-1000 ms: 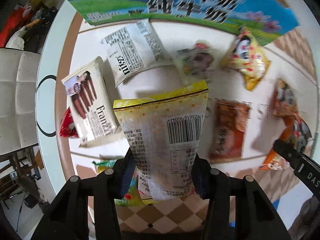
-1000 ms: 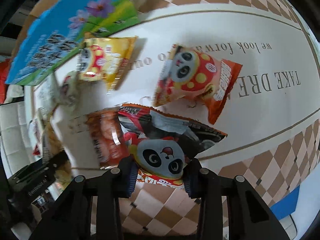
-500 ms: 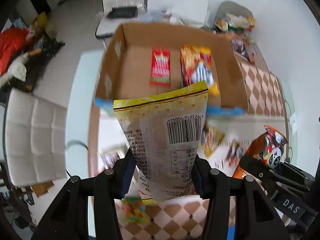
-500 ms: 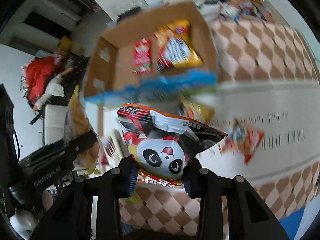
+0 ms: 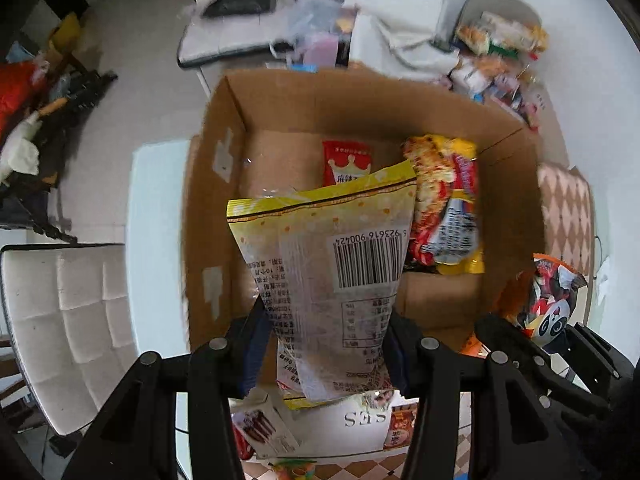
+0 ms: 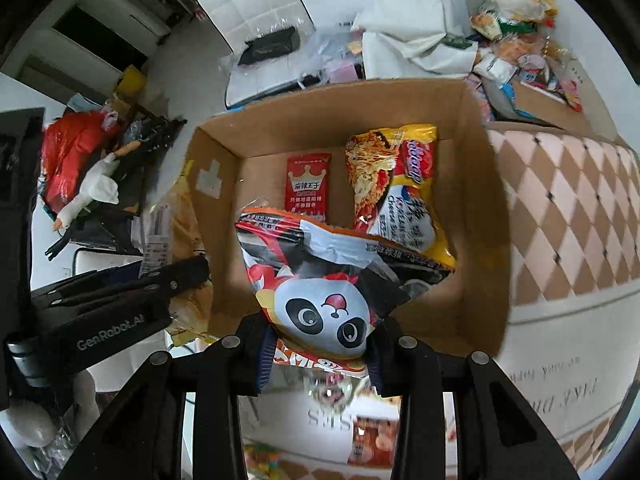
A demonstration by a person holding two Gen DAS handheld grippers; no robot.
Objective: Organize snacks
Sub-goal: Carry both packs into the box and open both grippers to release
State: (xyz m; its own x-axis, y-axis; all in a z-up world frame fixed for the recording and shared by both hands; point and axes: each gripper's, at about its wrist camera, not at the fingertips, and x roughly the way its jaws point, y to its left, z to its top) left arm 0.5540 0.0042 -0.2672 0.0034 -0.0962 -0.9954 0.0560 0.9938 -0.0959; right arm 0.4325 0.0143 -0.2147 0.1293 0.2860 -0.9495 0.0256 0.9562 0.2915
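Panda bag (image 6: 320, 280) between tongs (image 6: 320, 354) (clamped)

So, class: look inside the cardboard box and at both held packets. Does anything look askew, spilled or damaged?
Nothing spilled or torn. The yellow noodle packet lies tilted in the cardboard box beside the straight red sachet.

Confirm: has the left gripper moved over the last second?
Yes. The left gripper, holding the yellow snack bag, went from above the table's snacks to over the cardboard box.
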